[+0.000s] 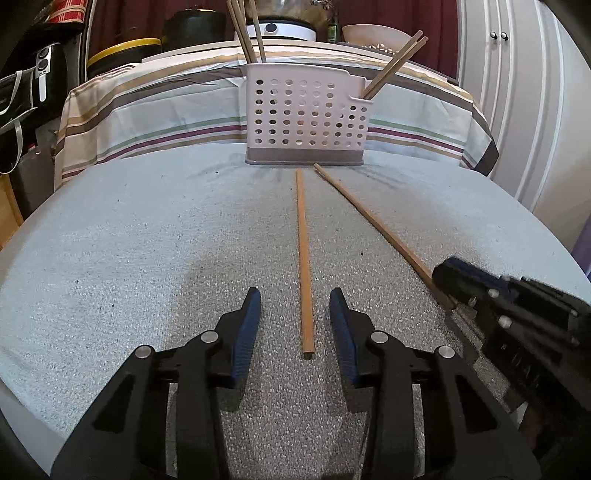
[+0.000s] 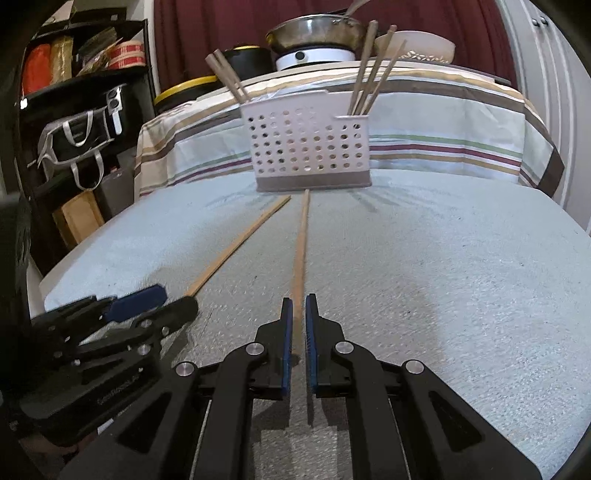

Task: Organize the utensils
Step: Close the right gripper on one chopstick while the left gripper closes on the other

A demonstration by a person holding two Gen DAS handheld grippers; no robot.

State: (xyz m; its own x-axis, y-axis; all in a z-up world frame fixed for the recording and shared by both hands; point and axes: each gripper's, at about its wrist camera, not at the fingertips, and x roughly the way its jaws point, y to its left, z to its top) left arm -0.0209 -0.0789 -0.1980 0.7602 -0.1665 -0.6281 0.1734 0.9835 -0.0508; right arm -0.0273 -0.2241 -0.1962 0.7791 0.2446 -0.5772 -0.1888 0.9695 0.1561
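Two wooden chopsticks lie on the pale blue mat in front of a white perforated utensil holder (image 1: 306, 114) (image 2: 310, 147) with a grey base. My left gripper (image 1: 294, 295) (image 2: 177, 299) is open and straddles the near end of the left chopstick (image 1: 303, 258) (image 2: 240, 242); its blue pads stand clear of the wood. My right gripper (image 2: 299, 301) (image 1: 445, 278) is shut on the near end of the right chopstick (image 2: 300, 251) (image 1: 373, 221), whose far tip reaches the holder's base. More chopsticks (image 1: 245, 33) (image 2: 369, 70) stand in both ends of the holder.
Behind the holder a striped cloth (image 1: 155, 110) covers a raised surface carrying a steel pan (image 2: 314, 33) on a white cooker and a pale bowl (image 1: 373, 33). A dark shelf with bags (image 2: 74, 140) stands left, white cabinet doors (image 1: 517, 92) right. The mat's edge curves near both sides.
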